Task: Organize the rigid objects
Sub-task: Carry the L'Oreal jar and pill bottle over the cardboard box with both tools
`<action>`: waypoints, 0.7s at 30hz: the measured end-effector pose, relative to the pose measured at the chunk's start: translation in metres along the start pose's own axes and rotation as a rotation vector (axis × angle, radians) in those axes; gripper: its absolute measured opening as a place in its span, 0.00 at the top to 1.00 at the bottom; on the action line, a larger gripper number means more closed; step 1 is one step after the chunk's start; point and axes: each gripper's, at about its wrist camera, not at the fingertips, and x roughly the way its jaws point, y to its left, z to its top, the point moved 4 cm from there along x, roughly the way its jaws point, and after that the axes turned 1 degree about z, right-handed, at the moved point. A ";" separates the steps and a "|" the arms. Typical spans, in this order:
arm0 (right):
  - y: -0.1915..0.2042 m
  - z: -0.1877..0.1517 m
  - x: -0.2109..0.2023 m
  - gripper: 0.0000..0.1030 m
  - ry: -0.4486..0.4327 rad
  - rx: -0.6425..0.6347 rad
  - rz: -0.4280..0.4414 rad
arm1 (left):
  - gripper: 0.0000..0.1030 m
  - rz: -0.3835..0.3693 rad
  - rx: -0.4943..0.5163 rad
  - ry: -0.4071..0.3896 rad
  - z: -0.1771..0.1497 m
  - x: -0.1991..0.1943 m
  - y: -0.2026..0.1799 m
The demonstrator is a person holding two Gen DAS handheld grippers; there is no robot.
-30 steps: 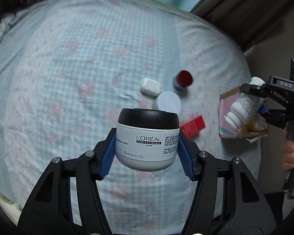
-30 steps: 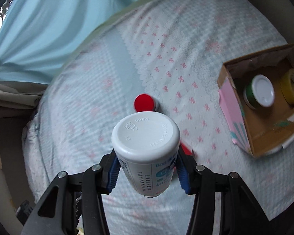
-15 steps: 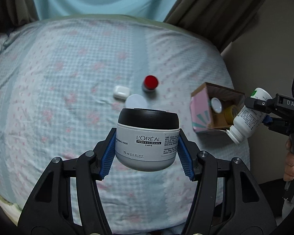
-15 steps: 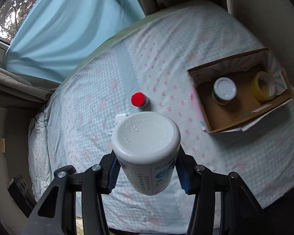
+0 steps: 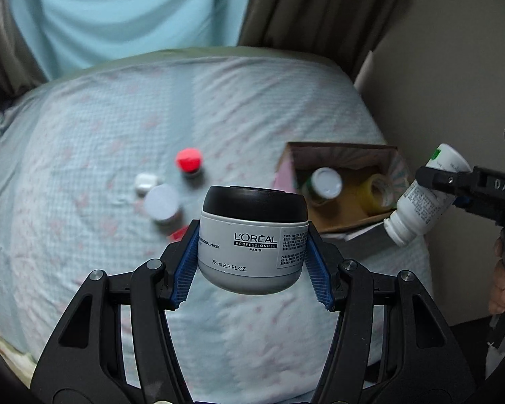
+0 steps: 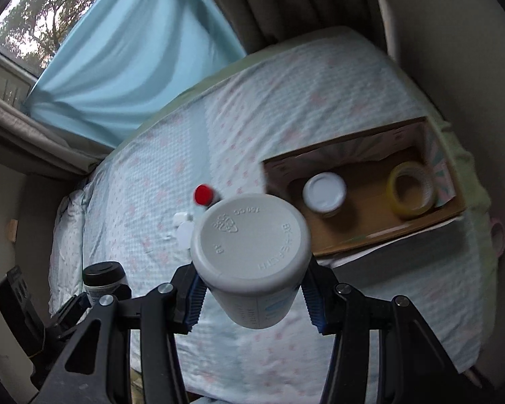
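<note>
My left gripper is shut on a grey L'Oréal jar with a black lid, held high above the bed. My right gripper is shut on a white pill bottle, bottom end toward the camera; the bottle also shows in the left wrist view, to the right of the box. An open cardboard box on the bed's right side holds a white-lidded jar and a yellow tape roll. The left gripper and its jar show at lower left in the right wrist view.
On the patterned bed sheet lie a red-capped jar, a white earbud case, a pale-lidded jar and a small red item. Curtains hang behind the bed. A wall is right of it.
Both grippers have risen and pulled back from the bed with their loads. The bed and objects look smaller, and the whole box interior has come into view.
</note>
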 end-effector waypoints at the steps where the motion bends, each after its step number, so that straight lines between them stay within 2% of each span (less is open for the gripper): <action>1: -0.010 0.004 -0.003 0.55 -0.002 0.007 0.002 | 0.47 0.000 0.006 -0.001 0.004 0.002 -0.010; 5: -0.057 0.027 -0.007 0.55 -0.006 0.027 -0.005 | 0.47 0.032 0.063 0.003 0.017 0.017 -0.055; 10: -0.105 0.049 0.007 0.55 0.022 0.056 0.005 | 0.47 0.063 0.089 0.049 0.032 0.049 -0.100; 17: -0.155 0.061 0.045 0.55 0.108 0.092 0.003 | 0.47 0.087 0.085 0.158 0.040 0.115 -0.134; 21: -0.170 0.061 0.067 0.55 0.147 0.091 0.010 | 0.47 0.110 0.091 0.228 0.032 0.160 -0.142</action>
